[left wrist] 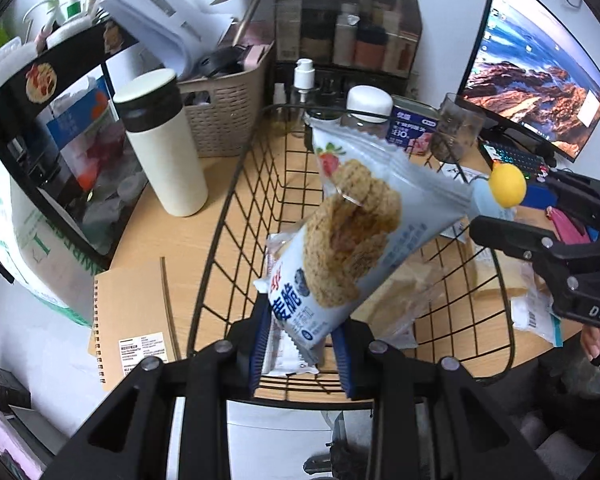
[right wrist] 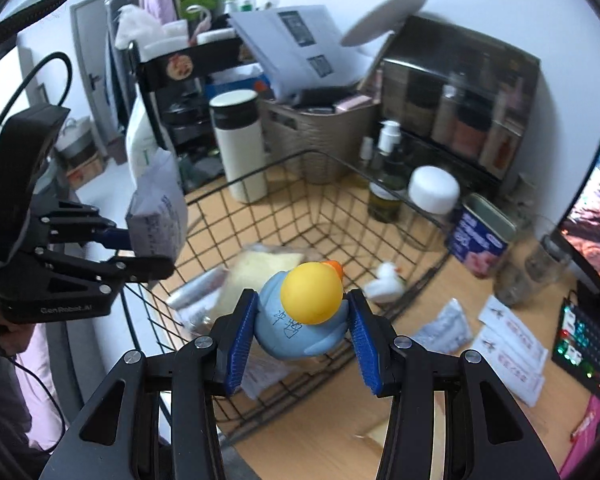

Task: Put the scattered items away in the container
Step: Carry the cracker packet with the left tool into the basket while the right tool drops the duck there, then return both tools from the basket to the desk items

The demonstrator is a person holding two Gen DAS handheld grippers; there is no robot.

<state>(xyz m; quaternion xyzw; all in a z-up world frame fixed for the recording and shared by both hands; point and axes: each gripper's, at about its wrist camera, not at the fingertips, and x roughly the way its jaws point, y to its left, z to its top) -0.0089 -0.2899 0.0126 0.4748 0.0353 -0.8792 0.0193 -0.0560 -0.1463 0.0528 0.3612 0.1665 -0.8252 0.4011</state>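
Observation:
A black wire basket stands on the wooden desk; it also shows in the right wrist view. My left gripper is shut on a light blue cracker packet and holds it above the basket's near end. My right gripper is shut on a blue toy duck with a yellow head, above the basket's near rim. The duck also shows in the left wrist view. Bread in clear wrap and a small white duck lie inside the basket.
White sachets and a crumpled packet lie on the desk right of the basket. A white flask, a beige basket, jars, a tin, a notebook, keyboard and monitor surround it.

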